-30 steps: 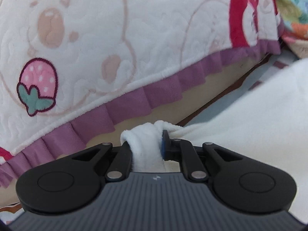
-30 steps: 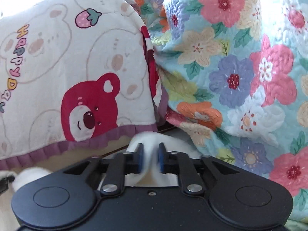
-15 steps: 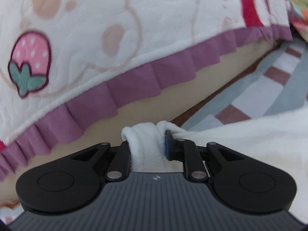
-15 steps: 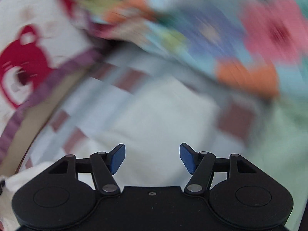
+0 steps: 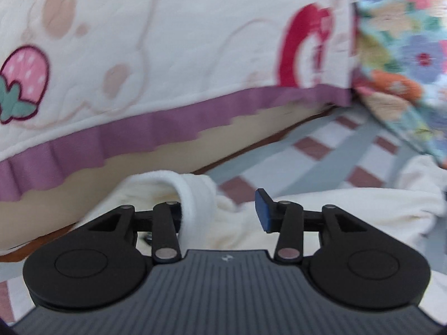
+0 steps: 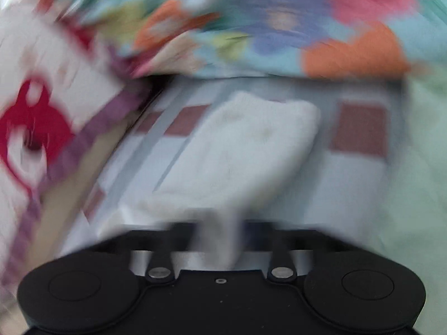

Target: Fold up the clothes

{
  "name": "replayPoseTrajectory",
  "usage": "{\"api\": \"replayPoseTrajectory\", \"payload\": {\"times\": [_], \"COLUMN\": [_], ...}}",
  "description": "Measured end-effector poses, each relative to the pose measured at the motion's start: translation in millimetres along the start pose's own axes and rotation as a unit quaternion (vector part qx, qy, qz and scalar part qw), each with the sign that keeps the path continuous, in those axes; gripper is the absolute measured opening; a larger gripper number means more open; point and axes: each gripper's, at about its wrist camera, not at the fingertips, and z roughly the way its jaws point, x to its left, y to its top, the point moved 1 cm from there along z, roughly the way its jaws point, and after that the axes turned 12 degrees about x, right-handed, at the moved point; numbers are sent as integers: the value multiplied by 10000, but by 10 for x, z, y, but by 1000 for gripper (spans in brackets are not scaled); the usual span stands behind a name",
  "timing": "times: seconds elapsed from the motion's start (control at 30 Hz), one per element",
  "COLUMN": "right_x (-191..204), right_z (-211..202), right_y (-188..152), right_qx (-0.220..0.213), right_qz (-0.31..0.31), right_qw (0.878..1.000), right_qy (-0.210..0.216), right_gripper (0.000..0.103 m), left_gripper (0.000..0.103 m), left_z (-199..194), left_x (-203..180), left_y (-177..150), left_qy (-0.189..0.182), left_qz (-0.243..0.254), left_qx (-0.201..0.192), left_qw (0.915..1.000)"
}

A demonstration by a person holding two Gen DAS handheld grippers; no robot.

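A white fleece garment (image 5: 335,209) lies on the checked sheet (image 5: 321,150). My left gripper (image 5: 220,212) hovers just over it and its jaws are opening. A rolled fold of the fleece (image 5: 195,195) leans on the left finger, while the blue right pad (image 5: 262,212) stands free of the cloth. The right wrist view is blurred by motion. There the garment (image 6: 251,145) stretches away as a flat folded panel. My right gripper (image 6: 220,231) is low over its near edge, jaws together with a strip of white cloth between them.
A cream bear-and-strawberry quilt with a purple frill (image 5: 167,42) hangs close behind the garment. To the right rises a floral quilt (image 5: 405,55). A pale green cloth (image 6: 419,167) borders the sheet on the right side.
My left jaws have parted and let go of the fleece fold they pinched. My right gripper dropped from before the quilts to the bed, spread wide, then closed on the garment's near edge.
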Motion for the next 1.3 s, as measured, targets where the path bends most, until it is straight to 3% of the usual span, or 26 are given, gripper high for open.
{"api": "replayPoseTrajectory", "payload": {"times": [0.1, 0.23, 0.47, 0.57, 0.63, 0.73, 0.77, 0.8, 0.87, 0.93, 0.97, 1.07, 1.13, 1.2, 1.23, 1.3], "right_x": [171, 305, 775, 919, 913, 819, 726, 621, 351, 116, 27, -179, -237, -221, -205, -188], "right_z": [-289, -713, -1209, -1162, -817, -254, -61, 79, 176, 115, 76, -21, -91, -176, -215, -316], "right_y": [36, 154, 355, 520, 769, 1146, 1254, 1339, 1421, 1400, 1379, 1284, 1190, 1077, 1031, 933], "right_qx": [-701, -1388, -2141, -1952, -1675, -1112, -796, -429, 87, 88, 23, -143, -234, -354, -428, -574], "right_qz": [-584, -988, -2012, -2159, -2141, -2052, -1990, -1825, -1218, -743, -601, -331, -354, -561, -689, -902], "right_qw": [9958, 9853, 9552, 9556, 9601, 9686, 9734, 9800, 9925, 9956, 9962, 9981, 9989, 9975, 9955, 9906], "right_qy": [-68, -127, -342, -458, -660, -853, -812, -673, 1, 571, 627, 505, 188, -260, -492, -853], "right_gripper": [6, 6, 6, 6, 5, 13, 25, 28, 30, 40, 47, 48, 48, 48, 51, 57], "left_gripper": [42, 42, 46, 46, 46, 46, 46, 46, 46, 46, 47, 56, 56, 31, 8, 8], "left_z": [-93, -76, -41, -2, 0, -11, -6, 5, 47, 152, 207, 472, 606, 628, 609, 545], "left_x": [-161, -307, -308, -295, -296, -305, -305, -298, -244, -157, -113, 41, 145, 205, 208, 206], "left_y": [-96, -182, -165, -216, -248, -266, -264, -260, -242, -222, -212, -167, -136, -93, -67, -19], "left_qy": [-266, -246, -134, 26, 133, 299, 398, 501, 602, 676, 712, 950, 992, 999, 1048, 1237], "left_qz": [251, 441, 381, 540, 603, 668, 699, 723, 709, 649, 619, 381, 151, 76, 128, 216], "left_qx": [-121, -66, -19, 103, 127, 99, 91, 85, 95, 250, 331, 833, 1060, 1012, 952, 755], "left_qw": [9993, 9987, 9992, 9985, 9980, 9973, 9967, 9961, 9956, 9953, 9950, 9912, 9893, 9898, 9898, 9892]}}
